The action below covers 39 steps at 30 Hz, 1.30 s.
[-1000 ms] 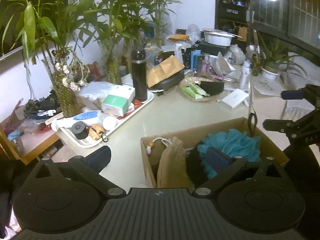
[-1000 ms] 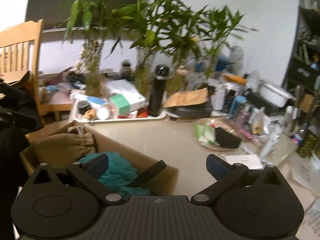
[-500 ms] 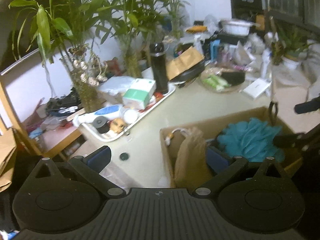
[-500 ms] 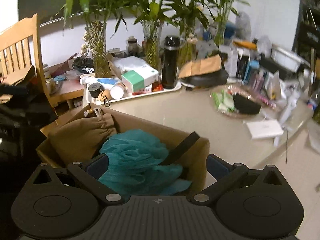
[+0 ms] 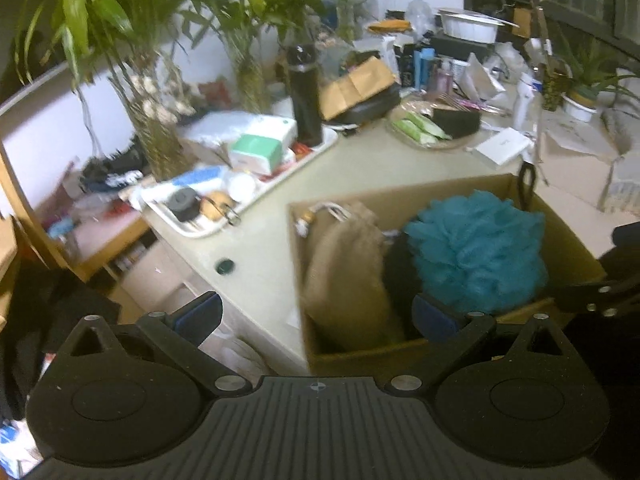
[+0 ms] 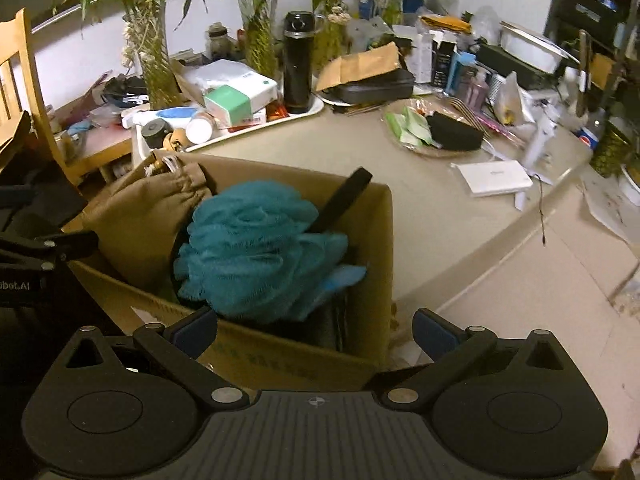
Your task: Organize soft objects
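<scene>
Our box (image 6: 384, 248) holds: teal pouf (image 6: 260, 248), tan bag (image 6: 148, 208). Our left gripper (image 5: 316, 316) and right gripper (image 6: 314, 330): both wide, empty.

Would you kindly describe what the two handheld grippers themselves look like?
Both the left gripper and the right gripper are matte black, each with a ribbed central body, two round disc housings, silver pivot screws and angled link arms ending in blue-padded fingertips. A small crosshair mark sits on each body. No cables or sleeves show.

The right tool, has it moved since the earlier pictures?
Yes. The right tool has pulled back and now sits lower against the cardboard box, whose teal bath pouf now fills the view's middle.
</scene>
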{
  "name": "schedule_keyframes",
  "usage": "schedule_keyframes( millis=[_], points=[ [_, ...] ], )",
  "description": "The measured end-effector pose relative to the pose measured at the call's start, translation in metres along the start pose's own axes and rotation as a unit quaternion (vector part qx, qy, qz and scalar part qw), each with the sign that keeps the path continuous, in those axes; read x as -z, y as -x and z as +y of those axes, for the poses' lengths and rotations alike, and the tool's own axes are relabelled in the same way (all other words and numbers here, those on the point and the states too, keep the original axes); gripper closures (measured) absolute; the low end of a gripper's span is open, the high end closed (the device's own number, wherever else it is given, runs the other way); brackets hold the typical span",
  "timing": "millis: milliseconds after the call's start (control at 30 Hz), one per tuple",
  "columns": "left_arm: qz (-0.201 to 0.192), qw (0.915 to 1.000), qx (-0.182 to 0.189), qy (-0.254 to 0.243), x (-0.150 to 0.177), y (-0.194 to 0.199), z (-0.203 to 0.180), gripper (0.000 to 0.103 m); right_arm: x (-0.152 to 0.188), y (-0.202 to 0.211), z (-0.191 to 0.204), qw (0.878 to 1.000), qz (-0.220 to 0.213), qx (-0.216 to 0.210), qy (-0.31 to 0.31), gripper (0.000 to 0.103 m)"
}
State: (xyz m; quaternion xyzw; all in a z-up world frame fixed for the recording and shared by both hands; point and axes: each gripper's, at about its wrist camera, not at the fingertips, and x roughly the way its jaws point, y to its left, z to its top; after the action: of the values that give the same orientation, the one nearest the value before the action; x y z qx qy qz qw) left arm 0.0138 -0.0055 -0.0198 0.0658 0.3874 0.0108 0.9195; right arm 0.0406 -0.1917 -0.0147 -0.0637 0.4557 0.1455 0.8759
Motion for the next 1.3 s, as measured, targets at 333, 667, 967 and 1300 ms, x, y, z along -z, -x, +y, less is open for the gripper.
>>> schedule_keyframes(
  millis=[333,667,967,1300],
  points=[
    [0.014,0.9993,0.033,0.008,0.005,-0.003,-0.001,0.000,0.003,0.003,-0.003,1.000,-0.008,-0.022,-0.013,0.000],
    [0.029,0.9980,0.049,0.028,0.005,-0.010,0.009,0.000,0.001,0.001,-0.006,0.999,-0.010,-0.035,-0.018,0.000],
    [0.040,0.9967,0.061,0.036,0.003,-0.013,0.013,0.000,0.000,0.001,-0.015,0.999,-0.006,-0.037,-0.028,0.000],
    [0.053,0.9953,0.074,0.033,0.000,-0.018,0.010,0.000,0.001,-0.003,-0.022,0.998,0.003,-0.047,-0.043,0.000]
  ],
)
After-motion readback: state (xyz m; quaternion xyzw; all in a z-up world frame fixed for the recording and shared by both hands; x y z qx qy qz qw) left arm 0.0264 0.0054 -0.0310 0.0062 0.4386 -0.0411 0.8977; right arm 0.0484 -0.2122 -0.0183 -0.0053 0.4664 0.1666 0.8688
